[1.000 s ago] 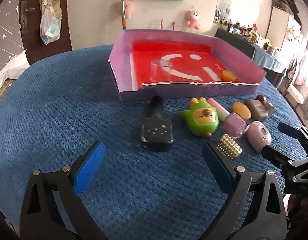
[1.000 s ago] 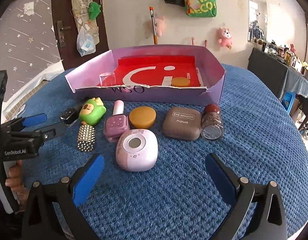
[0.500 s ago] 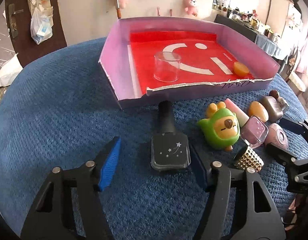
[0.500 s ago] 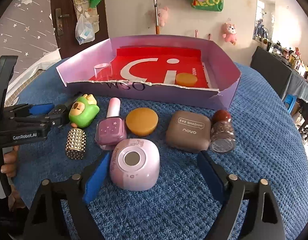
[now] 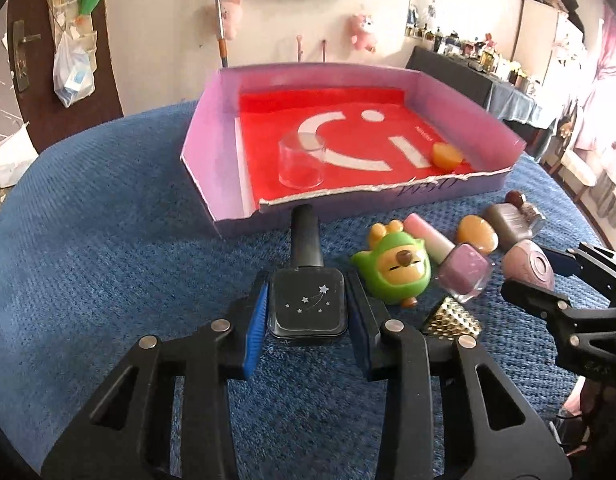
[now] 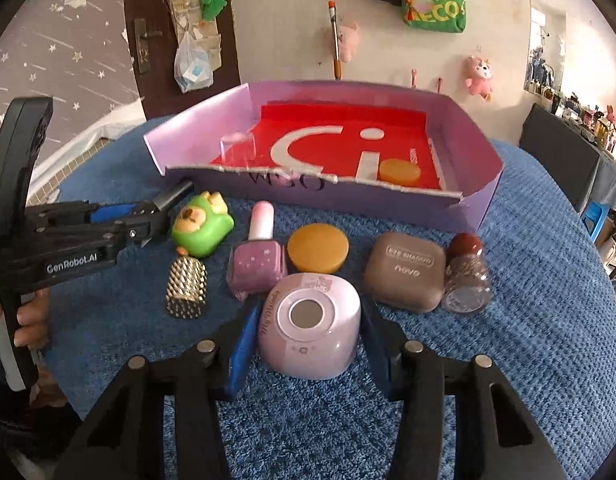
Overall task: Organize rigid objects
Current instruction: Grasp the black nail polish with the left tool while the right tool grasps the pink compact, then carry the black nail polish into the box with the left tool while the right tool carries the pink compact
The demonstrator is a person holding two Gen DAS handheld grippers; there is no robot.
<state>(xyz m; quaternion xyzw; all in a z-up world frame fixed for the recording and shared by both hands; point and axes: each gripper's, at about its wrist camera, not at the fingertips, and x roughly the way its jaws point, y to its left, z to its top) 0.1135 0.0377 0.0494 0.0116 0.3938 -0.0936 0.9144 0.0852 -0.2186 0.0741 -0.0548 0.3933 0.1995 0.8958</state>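
My left gripper point(image 5: 307, 312) is shut on a black nail polish bottle point(image 5: 307, 304) with a star print, lying on the blue cloth just in front of the purple box point(image 5: 211, 136). My right gripper point(image 6: 308, 332) is shut on a pink rounded case point(image 6: 310, 326) with a grey round window. The purple box point(image 6: 474, 136) has a red floor and holds a clear cup point(image 5: 301, 160) and an orange disc point(image 5: 447, 155). The left gripper also shows in the right wrist view point(image 6: 147, 222).
On the cloth lie a green bear toy point(image 6: 201, 226), a gold studded cylinder point(image 6: 186, 286), a pink nail polish bottle point(image 6: 256, 264), an orange round tin point(image 6: 318, 248), a brown eyeshadow case point(image 6: 404, 272) and a glitter jar point(image 6: 467, 276). A dark table point(image 6: 560, 152) stands at right.
Both grippers moved forward and closed: the left one onto the black nail polish bottle, the right one onto the pink rounded case. The other objects have not moved.
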